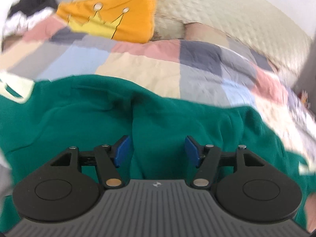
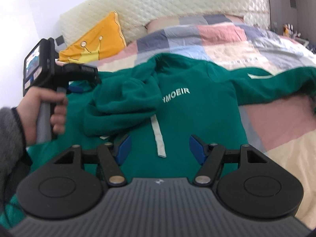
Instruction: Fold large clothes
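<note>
A large green hoodie [image 2: 189, 106] with white lettering and a white drawstring [image 2: 159, 138] lies spread on a patchwork bedcover [image 2: 227, 39]. Its hood is bunched to the left and one sleeve [image 2: 276, 81] stretches to the right. My right gripper [image 2: 159, 150] hovers open over the hoodie's chest, blue pads apart, nothing between them. In the left wrist view my left gripper [image 1: 157, 151] stands open above rumpled green fabric [image 1: 98, 114], holding nothing. In the right wrist view the left gripper's body [image 2: 59, 73] is gripped by a hand [image 2: 47, 110] at the hoodie's left side.
An orange cushion [image 1: 110, 17] with a yellow crown leans on the cream quilted headboard [image 1: 227, 9]. Dark and white clothes [image 1: 25, 6] are piled at the far left. A side table with small items [image 2: 290, 29] stands beyond the bed on the right.
</note>
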### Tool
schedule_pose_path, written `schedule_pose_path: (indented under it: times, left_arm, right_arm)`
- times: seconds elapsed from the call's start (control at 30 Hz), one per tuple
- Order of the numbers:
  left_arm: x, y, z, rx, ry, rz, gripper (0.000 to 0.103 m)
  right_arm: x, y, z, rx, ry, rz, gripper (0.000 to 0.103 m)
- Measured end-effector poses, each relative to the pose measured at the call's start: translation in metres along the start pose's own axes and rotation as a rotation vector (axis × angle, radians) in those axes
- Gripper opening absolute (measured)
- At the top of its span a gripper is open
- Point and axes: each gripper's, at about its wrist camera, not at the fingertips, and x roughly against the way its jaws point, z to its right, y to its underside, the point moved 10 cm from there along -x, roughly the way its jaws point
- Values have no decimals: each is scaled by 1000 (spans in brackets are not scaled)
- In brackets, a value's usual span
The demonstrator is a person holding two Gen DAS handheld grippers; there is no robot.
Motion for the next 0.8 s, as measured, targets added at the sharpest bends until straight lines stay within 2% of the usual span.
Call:
schedule_pose_path:
  times: [0.17,0.27,0.3,0.37,0.43,0.47,0.57,0.67,0.8]
  left_arm:
    - [-55,-21,-17,214,61,-42,67]
    - [-80,-30,-22,283,92,-53,67]
    - [-88,-32,-21,276,81,-69,66]
    - [-106,-31,-21,216,-3,-117,53]
    - [-115,-37,-16,139,-54,-128,23]
    - [-117,-43,-12,104,-55,-118,18]
    - [-115,-69,-7,43,-101,-65,13]
    - [-116,-96,-13,4,-183,9,11]
    - [-131,-100,-10,-47,-199,-12,11]
  right_arm:
    - [-12,3,1,-13,-1,-14,67]
    - [-19,7,1,-22,-2,-31,67]
    - [-22,8,1,-23,-2,-39,67]
    - [-26,10,-1,-18,-1,-50,67]
    - [-32,12,-2,-9,-2,-60,67]
    - [-34,13,-3,-4,0,-64,67]
    - [-39,16,-2,-1,4,-76,67]
    - [-42,15,-2,0,14,-73,67]
    - [-43,12,2,-2,22,-57,67]
